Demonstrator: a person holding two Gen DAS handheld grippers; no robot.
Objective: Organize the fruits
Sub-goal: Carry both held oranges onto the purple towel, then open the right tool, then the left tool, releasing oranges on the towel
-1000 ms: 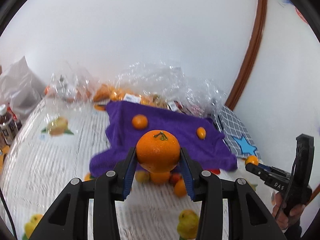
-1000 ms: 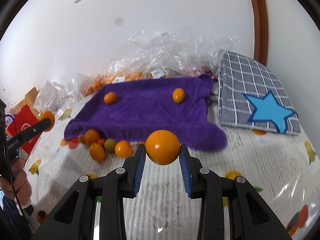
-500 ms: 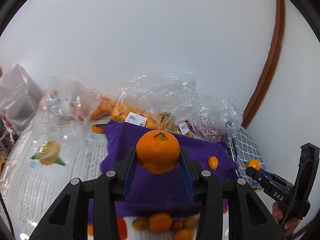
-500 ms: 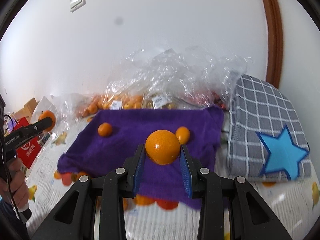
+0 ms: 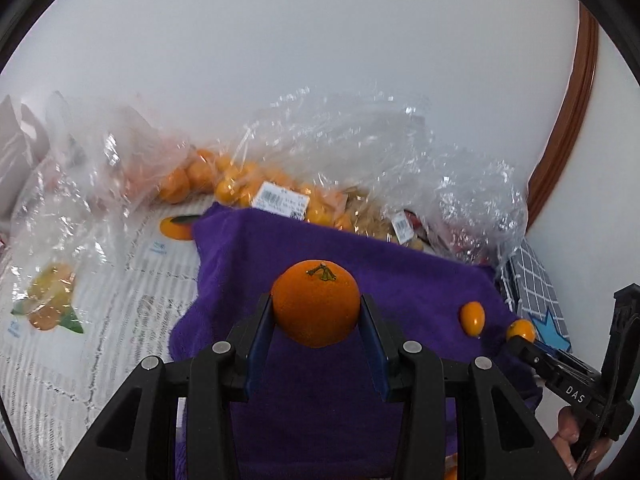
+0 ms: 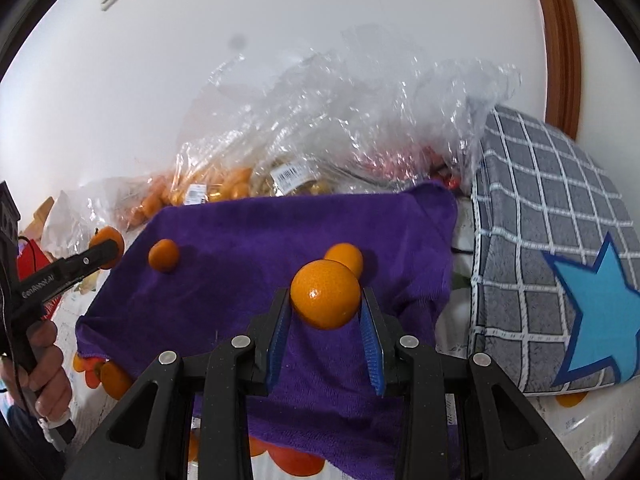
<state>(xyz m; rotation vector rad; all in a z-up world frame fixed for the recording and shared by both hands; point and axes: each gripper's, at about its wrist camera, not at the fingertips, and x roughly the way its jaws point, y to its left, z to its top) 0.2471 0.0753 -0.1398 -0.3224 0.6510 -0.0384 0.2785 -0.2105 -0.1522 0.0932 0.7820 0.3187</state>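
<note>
My left gripper [image 5: 316, 312] is shut on a large orange with a green stem [image 5: 316, 304], held over the purple towel [image 5: 400, 300]. My right gripper [image 6: 325, 306] is shut on a smaller orange [image 6: 325, 294] above the same towel [image 6: 260, 248]. Two small oranges lie on the towel: one at the left [image 6: 163, 255], one just behind my held fruit [image 6: 346, 256], also seen in the left wrist view [image 5: 472, 319]. The right gripper shows in the left wrist view [image 5: 524, 338] and the left one in the right wrist view [image 6: 105, 252].
Clear plastic bags of oranges [image 5: 224, 184] and other fruit [image 6: 320, 140] line the wall behind the towel. A grey checked cloth with a blue star [image 6: 568, 264] lies to the right. Loose fruit [image 6: 114, 380] sits at the towel's near edge on a fruit-print tablecloth [image 5: 100, 280].
Both grippers have moved forward over the purple towel with their oranges still held. The loose fruit in front of the towel has dropped below the left wrist view.
</note>
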